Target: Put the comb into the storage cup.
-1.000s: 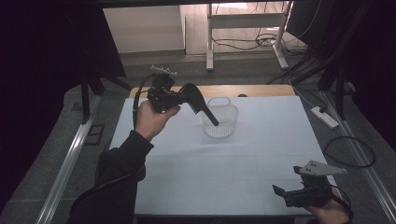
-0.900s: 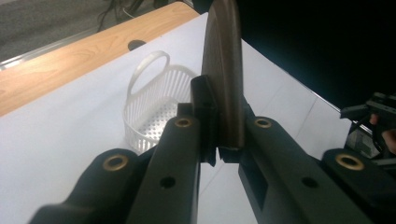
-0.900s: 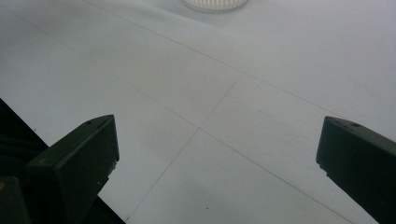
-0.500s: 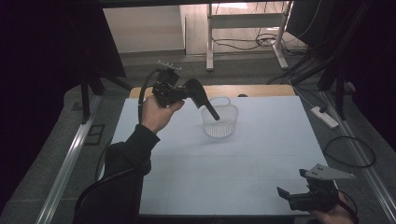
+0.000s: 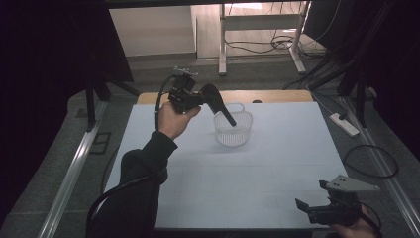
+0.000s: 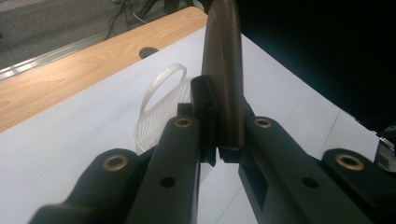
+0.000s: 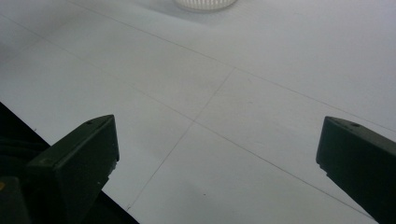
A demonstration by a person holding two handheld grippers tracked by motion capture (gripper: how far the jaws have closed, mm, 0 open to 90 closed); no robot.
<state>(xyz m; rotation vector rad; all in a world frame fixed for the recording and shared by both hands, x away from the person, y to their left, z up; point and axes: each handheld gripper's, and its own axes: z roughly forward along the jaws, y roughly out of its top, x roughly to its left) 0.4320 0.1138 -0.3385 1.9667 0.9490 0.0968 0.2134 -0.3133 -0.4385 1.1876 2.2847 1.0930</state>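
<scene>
High view shows our left tool (image 5: 225, 115) clamped on a dark flat piece (image 6: 224, 70) above the basket (image 5: 233, 130), unreleased, right tool (image 5: 303, 206) gaping idle.

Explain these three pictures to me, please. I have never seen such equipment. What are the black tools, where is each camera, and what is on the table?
A person sits at a table with a white top and holds one hand tool in each hand. Each tool is a gripper with two black jaws that open and close.

The high view comes from a fixed camera above the person. The other two cameras ride on the grippers and look along their jaws.

The left gripper is raised over a clear basket, which stands on the table. Its jaws are shut on a thin dark piece; I cannot tell what it is. In the high view the jaw tips reach just over the basket's rim.

The right gripper is low at the near edge of the table. Its jaws stand wide open, with nothing between them.
</scene>
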